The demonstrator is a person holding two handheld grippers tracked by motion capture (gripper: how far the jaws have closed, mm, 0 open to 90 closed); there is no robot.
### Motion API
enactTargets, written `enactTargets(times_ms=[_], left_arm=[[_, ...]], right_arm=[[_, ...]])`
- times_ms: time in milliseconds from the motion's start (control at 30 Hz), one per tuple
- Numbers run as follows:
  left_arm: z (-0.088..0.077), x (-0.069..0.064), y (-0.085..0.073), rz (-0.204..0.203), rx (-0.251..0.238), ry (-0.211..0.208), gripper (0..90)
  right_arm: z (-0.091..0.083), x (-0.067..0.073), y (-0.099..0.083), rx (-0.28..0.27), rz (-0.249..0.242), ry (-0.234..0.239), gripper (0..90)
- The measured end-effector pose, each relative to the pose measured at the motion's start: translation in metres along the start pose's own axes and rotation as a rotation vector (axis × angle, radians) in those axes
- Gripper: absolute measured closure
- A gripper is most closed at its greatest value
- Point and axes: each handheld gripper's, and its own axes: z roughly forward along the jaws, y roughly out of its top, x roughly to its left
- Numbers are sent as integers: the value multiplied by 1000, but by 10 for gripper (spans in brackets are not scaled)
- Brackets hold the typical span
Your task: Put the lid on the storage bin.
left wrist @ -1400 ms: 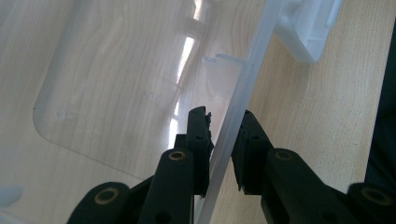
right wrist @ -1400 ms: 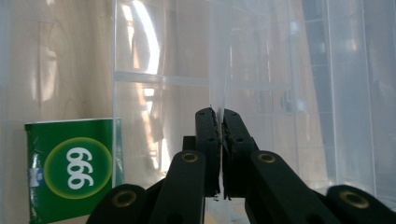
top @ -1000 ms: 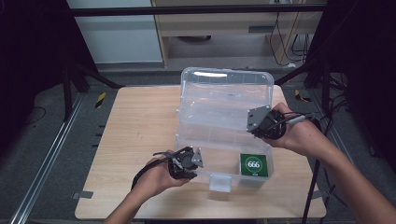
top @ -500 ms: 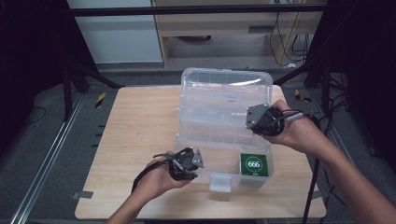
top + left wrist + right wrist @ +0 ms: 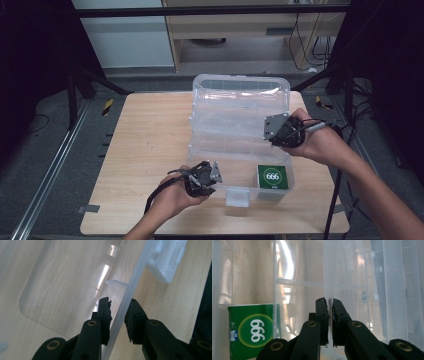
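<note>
One clear plastic storage box (image 5: 240, 135) stands on the pale wooden surface (image 5: 145, 145), towards its right half, with its hinged lid (image 5: 241, 97) raised behind it. The box walls are thin, smooth and see-through with rounded corners; the wood grain shows through them in the left gripper view. One white plastic latch (image 5: 237, 197) hangs at the middle of the near wall.

Contents: one small green carton (image 5: 272, 177), rectangular, printed with a white-ringed circle and the figures 666, lying in the near right corner of the box. In the right gripper view the same green carton (image 5: 253, 333) appears at lower left behind a clear wall, its figures upside down.

Claws, two in number, both black and hard-edged, each held in a person's hand. The left claw (image 5: 216, 173) sits at the near wall of the box, left of the latch; in the left gripper view the left claw (image 5: 120, 312) straddles the thin clear rim (image 5: 130, 290), one jaw inside and one outside, standing narrowly apart around it, and whether the pads press on it cannot be told. The right claw (image 5: 270, 131) reaches in at the right side of the box; in the right gripper view the right claw (image 5: 329, 307) is pinched nearly together on a thin clear wall panel (image 5: 328, 272).
</note>
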Motion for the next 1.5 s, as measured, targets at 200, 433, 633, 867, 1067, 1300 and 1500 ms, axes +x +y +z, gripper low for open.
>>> enactTargets(times_ms=[200,433,633,867,1067,1300,1500], left_arm=[[0,-2,0,2,4,10,736],[1,-6,0,-3,-5,36,724],[3,-8,2,-26,-17,44,718],[8,-7,12,-36,-49,53,746],[8,-5,10,-19,-47,52,743],[8,-6,10,-9,-45,59,741],[8,-7,10,-6,-46,69,733]], right_arm=[[-5,14,-5,-30,-1,-14,849],[-9,29,-6,-36,-27,-18,844],[-8,28,-6,-36,-33,-17,836],[-1,8,-11,-13,-16,-9,832],[-3,14,-15,-37,-16,3,841],[-6,27,-20,-38,-30,20,840],[-6,34,-20,-35,-38,22,832]])
